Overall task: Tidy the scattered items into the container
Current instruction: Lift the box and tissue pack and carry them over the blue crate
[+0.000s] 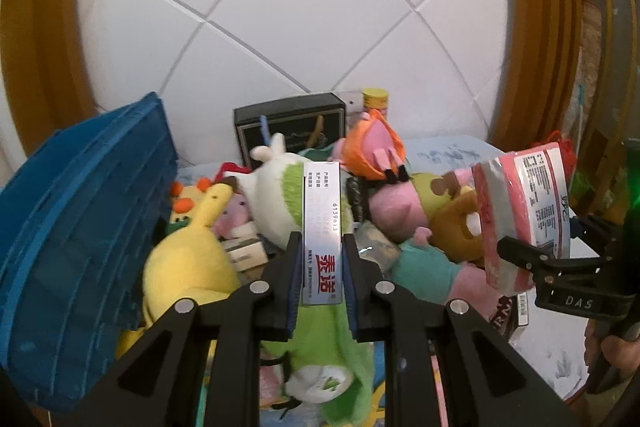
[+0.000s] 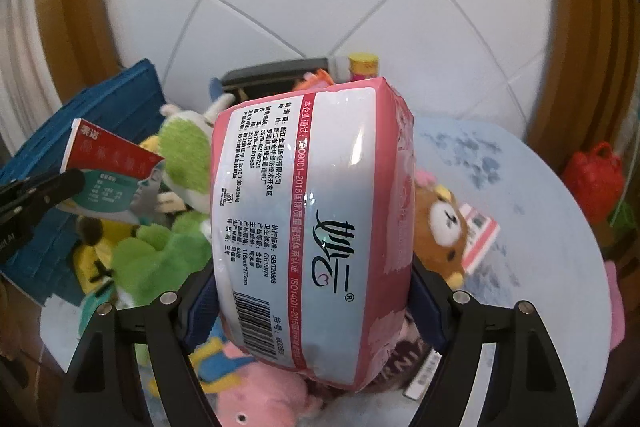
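In the left wrist view my left gripper [image 1: 322, 247] is shut on a thin medicine box [image 1: 322, 211], white on its edge with red characters, held above the toy pile. The right wrist view shows that box's [image 2: 112, 179] red and teal face, with the left gripper [image 2: 74, 183] at the far left. My right gripper [image 2: 314, 303] is shut on a pink tissue pack [image 2: 316, 227] that fills the middle of its view. From the left wrist view the pack [image 1: 524, 215] and right gripper [image 1: 532, 251] hang at the right. A blue crate [image 1: 80, 227] stands tilted at the left.
Several plush toys are heaped on the round light-blue table [image 2: 520, 187]: a yellow one [image 1: 192, 259], a green and white one [image 1: 280, 195], a pink pig [image 1: 396, 207], a brown bear [image 2: 440, 231]. A black box [image 1: 288, 123] and a yellow-capped bottle [image 1: 375, 99] stand against the tiled wall.
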### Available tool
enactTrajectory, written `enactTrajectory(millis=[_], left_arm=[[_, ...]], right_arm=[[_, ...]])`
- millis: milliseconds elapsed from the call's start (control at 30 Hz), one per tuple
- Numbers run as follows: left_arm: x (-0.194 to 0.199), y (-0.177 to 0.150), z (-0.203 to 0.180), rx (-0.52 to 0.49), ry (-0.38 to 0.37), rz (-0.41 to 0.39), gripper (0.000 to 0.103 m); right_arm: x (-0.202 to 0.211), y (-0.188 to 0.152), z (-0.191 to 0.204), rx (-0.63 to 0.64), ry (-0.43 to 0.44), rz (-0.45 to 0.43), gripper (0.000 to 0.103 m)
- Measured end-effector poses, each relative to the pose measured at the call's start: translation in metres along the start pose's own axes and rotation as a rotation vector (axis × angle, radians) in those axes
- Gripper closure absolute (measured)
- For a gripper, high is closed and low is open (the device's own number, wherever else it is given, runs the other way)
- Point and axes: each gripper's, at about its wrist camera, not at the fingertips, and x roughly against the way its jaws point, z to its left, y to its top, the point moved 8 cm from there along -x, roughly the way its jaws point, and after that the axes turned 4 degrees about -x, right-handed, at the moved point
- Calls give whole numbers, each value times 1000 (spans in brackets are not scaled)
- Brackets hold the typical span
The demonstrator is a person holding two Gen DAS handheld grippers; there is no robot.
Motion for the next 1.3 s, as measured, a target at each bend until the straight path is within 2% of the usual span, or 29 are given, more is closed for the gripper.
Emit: enactTrajectory(millis=[233, 467, 667, 833, 1067, 1300], left_arm=[[25, -10, 37, 24, 46, -20, 85], [49, -23, 73, 30, 66, -32, 85], [76, -19, 96, 47, 101, -80, 85], [102, -6, 113, 90, 181, -133, 85], [135, 9, 147, 129, 338, -159, 85], [168, 6, 206, 166, 473, -174, 85]], right_arm=[[8, 20, 53, 57, 51, -44, 23], [13, 26, 105, 89, 91, -70, 23], [19, 35, 137, 115, 118, -95, 23], [27, 49, 166, 189, 167, -112, 23], [30, 68, 208, 260, 283, -120, 23], [39, 87, 280, 332, 382, -147, 23]])
